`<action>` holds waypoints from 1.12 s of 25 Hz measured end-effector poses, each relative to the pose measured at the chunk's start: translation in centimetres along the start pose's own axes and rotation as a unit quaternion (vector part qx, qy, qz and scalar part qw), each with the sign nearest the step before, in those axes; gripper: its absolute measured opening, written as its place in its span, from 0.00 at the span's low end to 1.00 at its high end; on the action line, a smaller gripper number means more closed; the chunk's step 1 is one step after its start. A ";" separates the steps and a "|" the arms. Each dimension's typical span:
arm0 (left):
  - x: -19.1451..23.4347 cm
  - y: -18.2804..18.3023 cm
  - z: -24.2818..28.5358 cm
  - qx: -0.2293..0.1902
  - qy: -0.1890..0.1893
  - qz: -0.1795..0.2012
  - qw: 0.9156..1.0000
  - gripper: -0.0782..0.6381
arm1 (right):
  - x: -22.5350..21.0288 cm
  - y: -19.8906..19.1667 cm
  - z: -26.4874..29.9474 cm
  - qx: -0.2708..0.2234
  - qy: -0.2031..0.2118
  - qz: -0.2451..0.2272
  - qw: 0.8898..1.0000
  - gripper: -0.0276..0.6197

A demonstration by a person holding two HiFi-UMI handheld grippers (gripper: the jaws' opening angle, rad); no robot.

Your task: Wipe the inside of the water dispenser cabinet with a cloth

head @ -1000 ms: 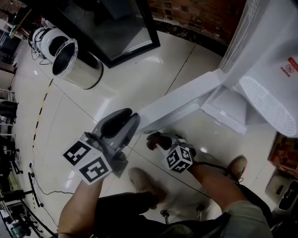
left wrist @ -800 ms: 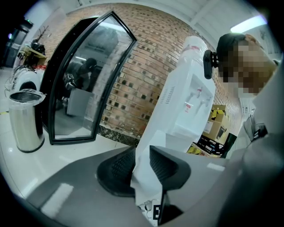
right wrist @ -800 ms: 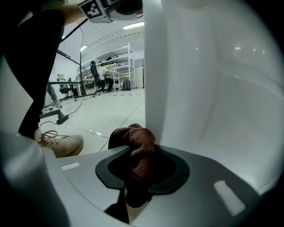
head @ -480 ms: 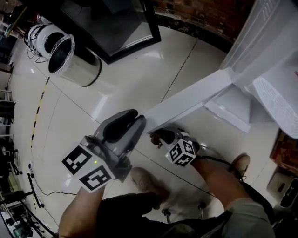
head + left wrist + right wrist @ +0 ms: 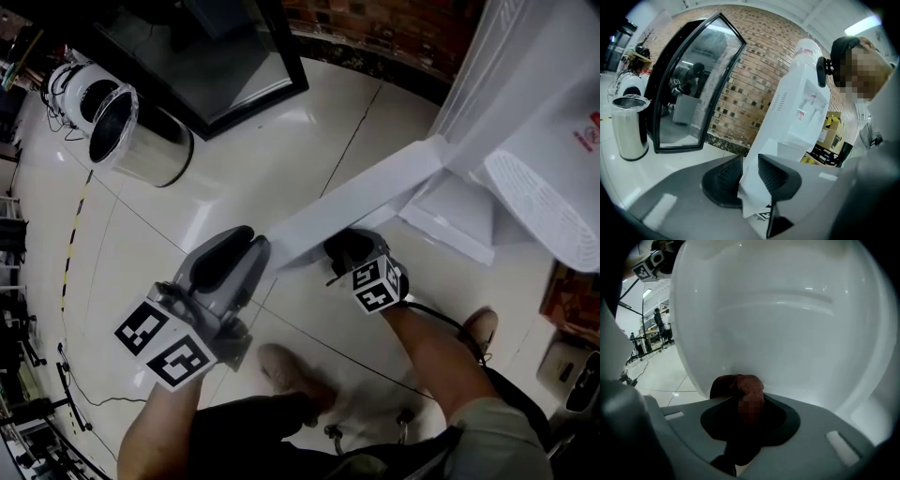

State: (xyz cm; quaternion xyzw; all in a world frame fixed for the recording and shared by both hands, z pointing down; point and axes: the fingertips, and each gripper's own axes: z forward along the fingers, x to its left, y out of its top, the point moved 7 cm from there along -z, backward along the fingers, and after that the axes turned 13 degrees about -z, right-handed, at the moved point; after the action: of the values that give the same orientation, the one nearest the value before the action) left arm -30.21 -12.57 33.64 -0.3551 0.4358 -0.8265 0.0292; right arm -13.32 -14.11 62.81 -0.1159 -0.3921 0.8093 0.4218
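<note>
White plastic water dispenser (image 5: pixel 534 141) stands on the glossy tiled floor (image 5: pixel 234 178), with its lower cabinet door (image 5: pixel 356 202) hanging open. A steel bin (image 5: pixel 141 136) sits well apart to the left. The left tongs (image 5: pixel 750 178) are clamped narrow on the door's free edge. The right tongs (image 5: pixel 743 401) grip a brown cloth (image 5: pixel 746 384), bunched between the jaws and close against the door's white inner face.

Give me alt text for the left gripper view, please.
The left gripper is clamped on the edge of the white cabinet door, which leads to the water dispenser against a brick wall. A steel bin stands on the floor at far left.
</note>
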 end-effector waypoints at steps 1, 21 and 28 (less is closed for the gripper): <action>0.0 0.0 0.0 0.000 0.002 -0.001 1.000 0.25 | -0.7 -0.3 -0.2 0.006 -0.012 0.007 1.000 0.21; -0.4 0.0 0.0 -0.018 0.040 0.008 0.999 0.25 | -9.9 -6.3 -9.5 0.026 -0.213 0.158 0.964 0.21; -0.8 -0.1 -0.1 -0.013 0.037 0.005 0.999 0.26 | -11.6 -9.9 -8.7 0.106 -0.195 0.211 0.952 0.21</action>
State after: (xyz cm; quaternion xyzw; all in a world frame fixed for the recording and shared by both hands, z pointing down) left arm -29.67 -12.14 33.23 -0.3229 0.4493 -0.8329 0.0123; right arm 4.23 -15.07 62.61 0.0099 -0.3450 0.9236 0.1668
